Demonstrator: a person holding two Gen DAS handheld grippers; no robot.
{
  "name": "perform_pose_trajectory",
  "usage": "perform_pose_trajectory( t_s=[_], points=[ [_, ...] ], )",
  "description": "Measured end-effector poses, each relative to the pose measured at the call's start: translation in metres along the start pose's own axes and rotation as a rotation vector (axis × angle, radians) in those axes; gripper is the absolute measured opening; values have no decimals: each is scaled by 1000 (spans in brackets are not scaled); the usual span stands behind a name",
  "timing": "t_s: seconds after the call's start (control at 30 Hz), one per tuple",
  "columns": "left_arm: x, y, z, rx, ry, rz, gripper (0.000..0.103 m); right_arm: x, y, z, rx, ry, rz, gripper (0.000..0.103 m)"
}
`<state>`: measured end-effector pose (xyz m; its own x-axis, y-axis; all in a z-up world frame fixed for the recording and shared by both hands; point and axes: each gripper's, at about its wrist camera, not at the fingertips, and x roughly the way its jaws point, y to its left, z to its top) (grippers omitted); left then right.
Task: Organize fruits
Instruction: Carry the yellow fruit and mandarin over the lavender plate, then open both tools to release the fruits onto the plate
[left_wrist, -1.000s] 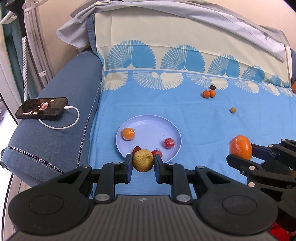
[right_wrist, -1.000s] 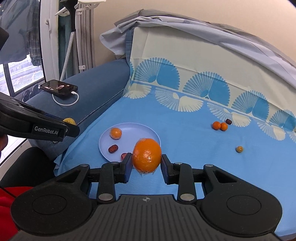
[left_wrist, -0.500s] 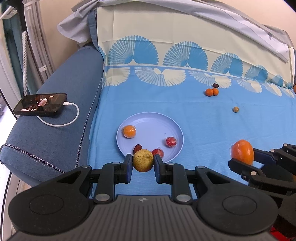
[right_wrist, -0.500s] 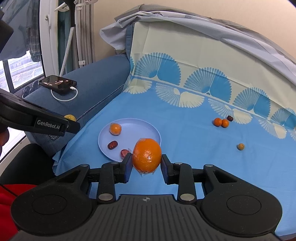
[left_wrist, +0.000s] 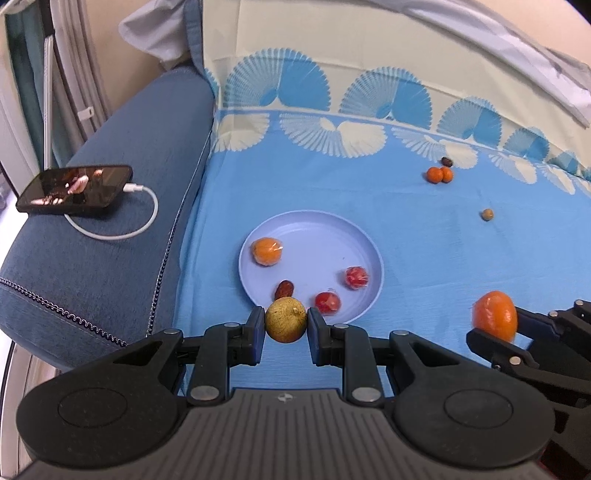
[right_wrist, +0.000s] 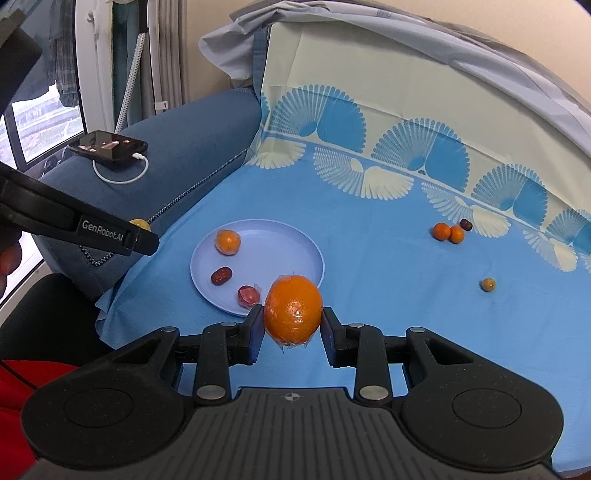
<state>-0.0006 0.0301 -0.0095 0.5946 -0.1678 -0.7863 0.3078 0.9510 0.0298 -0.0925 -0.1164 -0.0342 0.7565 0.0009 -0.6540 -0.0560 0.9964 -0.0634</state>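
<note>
Delivery step: left gripper (left_wrist: 286, 326) clamped a yellow fruit (left_wrist: 285, 319), right gripper (right_wrist: 291, 326) an orange (right_wrist: 293, 312); next, release both over the plate (left_wrist: 364, 245).

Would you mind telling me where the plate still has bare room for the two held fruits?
The plate is bare across its far half and middle, between the wrapped orange and the red fruit. Its near rim is crowded: the date and another red fruit lie there.
</note>
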Motion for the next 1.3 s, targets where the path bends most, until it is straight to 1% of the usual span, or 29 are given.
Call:
perform_pose_trajectory(
  t_s=[0.27,0.6,0.73,1.1,1.23,1.27,1.3],
  points=[
    [35,11,19,-17,37,17,26,32,2,11,0,33,7,34],
    [89,18,48,-31,87,35,26,91,-1,24,15,97,22,34],
    [113,19,57,-31,109,31,26,116,-1,26,25,125,34,34],
    [175,6,68,30,162,42,26,179,3,34,11,178,75,34],
    [190,1,71,51,165,48,27,195,7,38,0,190,94,35],
    [191,1,73,56,163,44,29,198,8,40,-3,193,103,35],
    [190,0,75,61,158,39,46,200,8,43,-3,193,110,42]
  ],
)
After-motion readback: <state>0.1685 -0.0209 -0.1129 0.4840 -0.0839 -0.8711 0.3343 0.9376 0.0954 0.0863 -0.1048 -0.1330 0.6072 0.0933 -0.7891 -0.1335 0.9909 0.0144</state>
